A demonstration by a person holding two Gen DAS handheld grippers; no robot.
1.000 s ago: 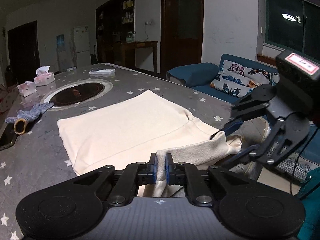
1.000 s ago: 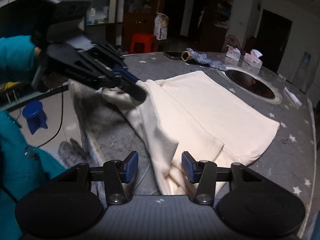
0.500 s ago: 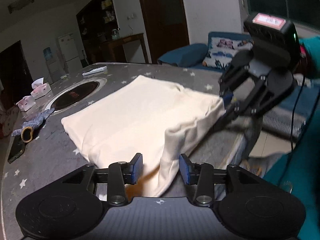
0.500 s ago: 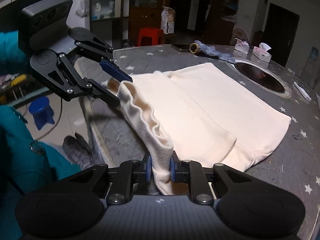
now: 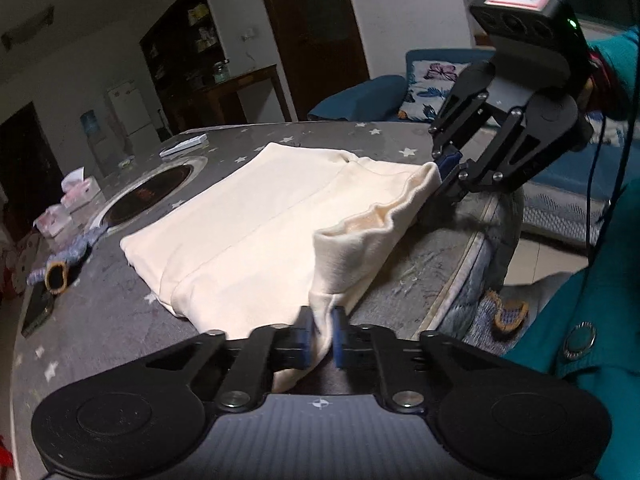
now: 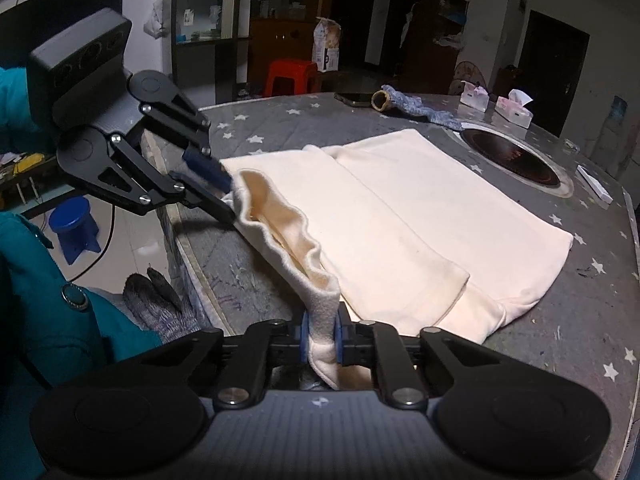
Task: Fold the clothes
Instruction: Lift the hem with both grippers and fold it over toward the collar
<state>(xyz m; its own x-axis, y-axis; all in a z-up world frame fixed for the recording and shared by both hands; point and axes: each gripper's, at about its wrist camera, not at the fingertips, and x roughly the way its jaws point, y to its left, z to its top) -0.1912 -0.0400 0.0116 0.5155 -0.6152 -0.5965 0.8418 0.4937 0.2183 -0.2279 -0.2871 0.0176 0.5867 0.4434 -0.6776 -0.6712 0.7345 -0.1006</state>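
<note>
Left wrist view: a grey table printed with white stars fills most of the scene, with a dark round hob set into its middle. On the table lies a cream garment, folded flat, its near edge lifted off the surface into a loose, wavy ridge that runs between the two grippers. The right gripper comes in from the upper right, held by a person in a teal sleeve; its blue pads pinch the far end of that lifted edge. At the bottom of the same view the left gripper has just been closing, and its jaws are now pressed together on the near end of the cloth. In the right wrist view the right gripper has likewise just been closing and is clamped on a fold of the garment, while the left gripper bites the other end. Smaller things sit toward the far side of the table: a grey-blue sock, a dark phone touching the sock's cuff, and two tissue packs.
</note>
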